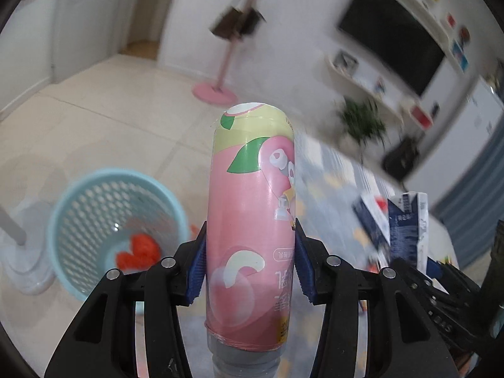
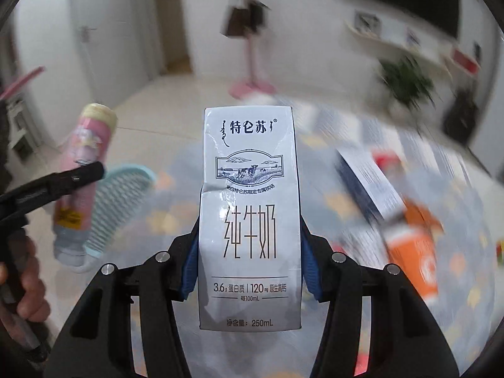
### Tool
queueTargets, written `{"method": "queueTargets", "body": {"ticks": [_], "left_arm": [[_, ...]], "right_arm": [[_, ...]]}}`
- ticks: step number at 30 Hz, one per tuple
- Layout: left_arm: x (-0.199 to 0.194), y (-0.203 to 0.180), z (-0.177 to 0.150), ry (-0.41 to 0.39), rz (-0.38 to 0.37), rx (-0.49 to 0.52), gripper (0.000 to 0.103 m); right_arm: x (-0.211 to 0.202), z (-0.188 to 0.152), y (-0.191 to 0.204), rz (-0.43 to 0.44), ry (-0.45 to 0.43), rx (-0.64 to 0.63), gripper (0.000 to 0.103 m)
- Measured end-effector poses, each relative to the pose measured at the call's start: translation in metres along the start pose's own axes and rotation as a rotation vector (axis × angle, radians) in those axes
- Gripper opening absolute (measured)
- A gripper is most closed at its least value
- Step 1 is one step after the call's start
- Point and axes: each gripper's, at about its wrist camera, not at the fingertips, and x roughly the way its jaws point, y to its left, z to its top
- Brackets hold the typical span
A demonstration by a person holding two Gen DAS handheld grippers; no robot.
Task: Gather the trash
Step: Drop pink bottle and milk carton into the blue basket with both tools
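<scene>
Jaws of the left gripper (image 1: 250, 261) pinch a pink bottle (image 1: 252, 220), cap end toward the camera; jaws of the right gripper (image 2: 250, 261) pinch a white milk carton (image 2: 249, 220) by its sides. Beyond and left of the left jaws stands a blue basket (image 1: 78, 220) holding something orange, perhaps crumpled wrapping, though blurred.

The pale blue basket (image 1: 116, 230) sits at about eight o'clock of the left gripper (image 1: 250, 263), mouth open, only an orange scrap (image 1: 138, 250) at the bottom. A white pole (image 1: 12, 223) crowds its nine o'clock side. Bare floor (image 1: 126, 110) lies at eleven.
</scene>
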Motion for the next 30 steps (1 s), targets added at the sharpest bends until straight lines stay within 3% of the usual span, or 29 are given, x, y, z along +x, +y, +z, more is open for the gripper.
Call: {"method": "queueTargets", "body": {"ticks": [6,13,21,28,30], "left_arm": [[-0.024,0.075,0.024,-0.072,0.065,-0.118,0.046],[-0.006,0.15,0.019,-0.038,0.141,-0.246,0.046],[0.039,0.196,-0.004,0.052,0.18,-0.317,0.047],[0.065,0.206,-0.021,0.112,0.192,-0.327,0.046],[0.069,0.207,-0.023,0.123,0.197,-0.324,0.052]], "right_arm": [[0.025,0.037,0.083,0.151,-0.026,-0.075,0.051],[0.084,0.043,0.165,0.248,0.058,-0.125,0.051],[0.161,0.023,0.192,0.238,0.225,-0.107,0.051],[0.187,0.012,0.196,0.228,0.283,-0.09,0.051],[0.189,0.012,0.195,0.218,0.284,-0.093,0.051]]}}
